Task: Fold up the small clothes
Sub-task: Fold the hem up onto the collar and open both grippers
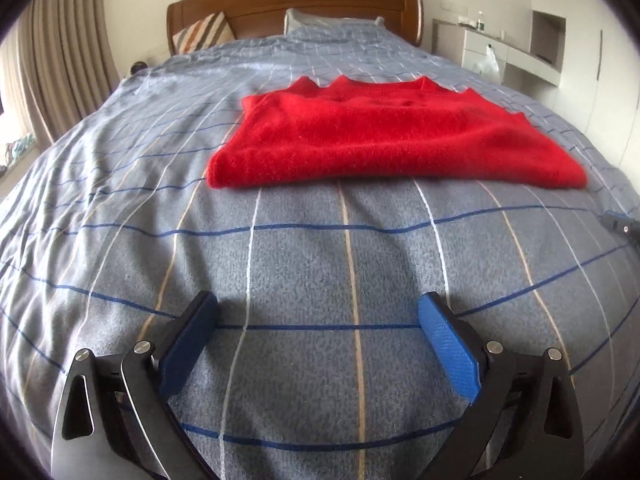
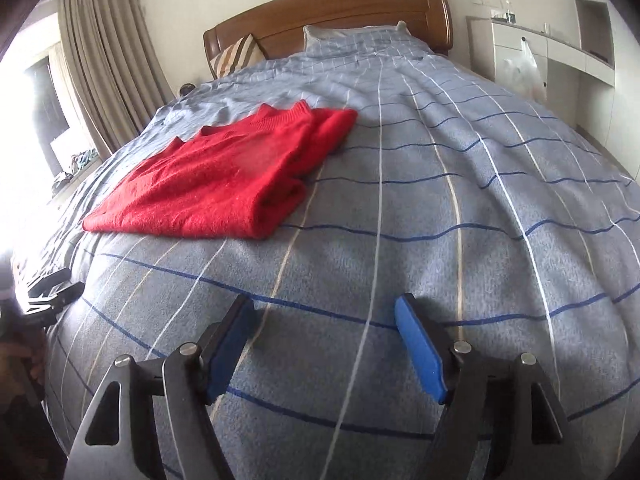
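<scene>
Lying folded on the bed (image 1: 304, 264), the red sweater (image 1: 392, 140) sits well ahead of both grippers, touched by neither. No brand, label or writing can be read on anything in either view. Both jaws of the left gripper (image 1: 318, 310) stand wide apart with only the checked blue-grey bedcover (image 2: 460, 208) between the blue pads; the right gripper (image 2: 324, 312) is likewise spread, a little less widely, holding nothing. From the left wrist view the sweater shows front-on, its folded edge nearest and its ribbed hem zigzagging at the far side; from the right wrist view it lies off to the left, its stacked layers visible at the side. Only the right wrist view shows the bright window (image 2: 36, 120) and the left gripper's tips at the left edge. Both views show the wooden headboard (image 1: 296, 4), a striped cushion (image 1: 204, 34), a pillow (image 1: 316, 22), beige curtains (image 2: 104, 60) and white cabinets (image 1: 516, 52).
</scene>
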Motion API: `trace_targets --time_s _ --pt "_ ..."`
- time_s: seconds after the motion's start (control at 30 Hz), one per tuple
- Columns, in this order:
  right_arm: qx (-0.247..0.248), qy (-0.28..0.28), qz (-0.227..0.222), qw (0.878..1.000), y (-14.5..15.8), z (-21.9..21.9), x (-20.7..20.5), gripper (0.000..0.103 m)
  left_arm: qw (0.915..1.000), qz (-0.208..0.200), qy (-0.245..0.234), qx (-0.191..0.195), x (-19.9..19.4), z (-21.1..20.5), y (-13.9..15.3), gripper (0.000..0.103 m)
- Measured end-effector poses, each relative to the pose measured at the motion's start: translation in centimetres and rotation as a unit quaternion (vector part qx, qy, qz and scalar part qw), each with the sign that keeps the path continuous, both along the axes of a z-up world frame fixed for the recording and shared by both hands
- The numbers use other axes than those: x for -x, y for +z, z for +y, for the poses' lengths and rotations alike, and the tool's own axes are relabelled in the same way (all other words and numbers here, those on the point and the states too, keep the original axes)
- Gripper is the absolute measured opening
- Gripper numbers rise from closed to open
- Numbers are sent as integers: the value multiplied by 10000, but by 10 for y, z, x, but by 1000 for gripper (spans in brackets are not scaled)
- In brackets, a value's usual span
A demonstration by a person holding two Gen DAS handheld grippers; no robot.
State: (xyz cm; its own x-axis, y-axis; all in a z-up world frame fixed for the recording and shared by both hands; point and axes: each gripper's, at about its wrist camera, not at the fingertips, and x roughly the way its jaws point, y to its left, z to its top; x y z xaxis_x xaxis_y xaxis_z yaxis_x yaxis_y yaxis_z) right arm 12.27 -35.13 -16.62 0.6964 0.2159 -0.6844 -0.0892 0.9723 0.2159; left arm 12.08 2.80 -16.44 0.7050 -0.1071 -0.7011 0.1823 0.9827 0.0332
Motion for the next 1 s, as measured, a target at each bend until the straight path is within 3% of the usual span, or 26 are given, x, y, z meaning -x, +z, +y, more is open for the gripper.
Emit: trace_targets --time_s 1.0 --pt "74 -39 -115 9999 -7 2 2 74 9999 -162 27 47 6 0 -4 101"
